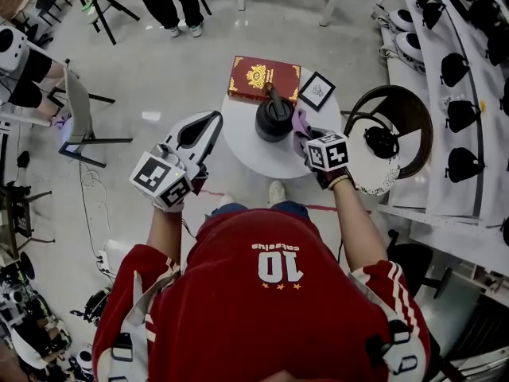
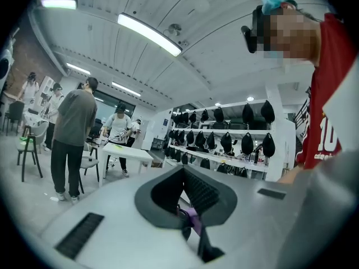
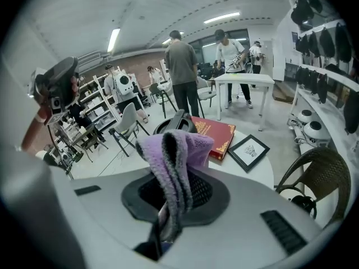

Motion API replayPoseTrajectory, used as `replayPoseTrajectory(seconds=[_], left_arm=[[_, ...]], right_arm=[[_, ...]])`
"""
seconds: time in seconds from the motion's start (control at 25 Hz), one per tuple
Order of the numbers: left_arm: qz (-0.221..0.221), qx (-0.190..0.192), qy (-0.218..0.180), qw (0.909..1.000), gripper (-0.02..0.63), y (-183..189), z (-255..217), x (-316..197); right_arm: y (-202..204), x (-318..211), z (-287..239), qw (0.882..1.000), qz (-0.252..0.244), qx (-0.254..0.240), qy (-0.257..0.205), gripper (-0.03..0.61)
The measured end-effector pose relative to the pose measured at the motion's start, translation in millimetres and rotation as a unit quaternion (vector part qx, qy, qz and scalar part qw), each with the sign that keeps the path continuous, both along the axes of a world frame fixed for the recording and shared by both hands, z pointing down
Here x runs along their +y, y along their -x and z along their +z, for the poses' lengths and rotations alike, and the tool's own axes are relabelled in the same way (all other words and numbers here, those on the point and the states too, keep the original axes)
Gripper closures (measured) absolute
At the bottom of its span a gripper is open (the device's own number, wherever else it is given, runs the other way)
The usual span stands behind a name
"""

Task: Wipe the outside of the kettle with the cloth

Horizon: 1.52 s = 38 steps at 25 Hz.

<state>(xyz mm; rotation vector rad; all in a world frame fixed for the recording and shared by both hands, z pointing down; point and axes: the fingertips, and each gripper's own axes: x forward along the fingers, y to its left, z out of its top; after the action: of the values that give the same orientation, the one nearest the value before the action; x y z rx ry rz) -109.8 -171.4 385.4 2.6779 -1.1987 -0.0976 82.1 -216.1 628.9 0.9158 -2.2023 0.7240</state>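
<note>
Wiping hardly begun, judging by the layout. Right tool [image 1: 305,136] pinching cloth [image 1: 300,124], just beside kettle [image 1: 274,116] standing on round tabletop [image 1: 242,146]; contact unclear. Left tool [image 1: 208,124] pressed together, empty, off tabletop's edge. Probably whole outside left to wipe.

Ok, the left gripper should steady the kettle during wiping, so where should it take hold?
Probably the handle arching over the top of the kettle: it stands clear of the round body, slim enough for two jaws. Come from above on the left, since the right gripper with the cloth is at the kettle's right.
</note>
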Motion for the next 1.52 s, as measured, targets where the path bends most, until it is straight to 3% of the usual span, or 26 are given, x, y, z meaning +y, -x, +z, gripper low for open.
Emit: replayPoseTrajectory(seconds=[0.72, 1.52], left_arm=[[0.060, 0.001, -0.006, 0.9982, 0.606, 43, 3, 9], [0.047, -0.006, -0.005, 0.9988, 0.606, 114, 11, -6]], right_arm=[[61, 42, 5, 0.999, 0.032, -0.007, 0.008, 0.532], [127, 10, -6, 0.999, 0.035, -0.027, -0.006, 0.532]])
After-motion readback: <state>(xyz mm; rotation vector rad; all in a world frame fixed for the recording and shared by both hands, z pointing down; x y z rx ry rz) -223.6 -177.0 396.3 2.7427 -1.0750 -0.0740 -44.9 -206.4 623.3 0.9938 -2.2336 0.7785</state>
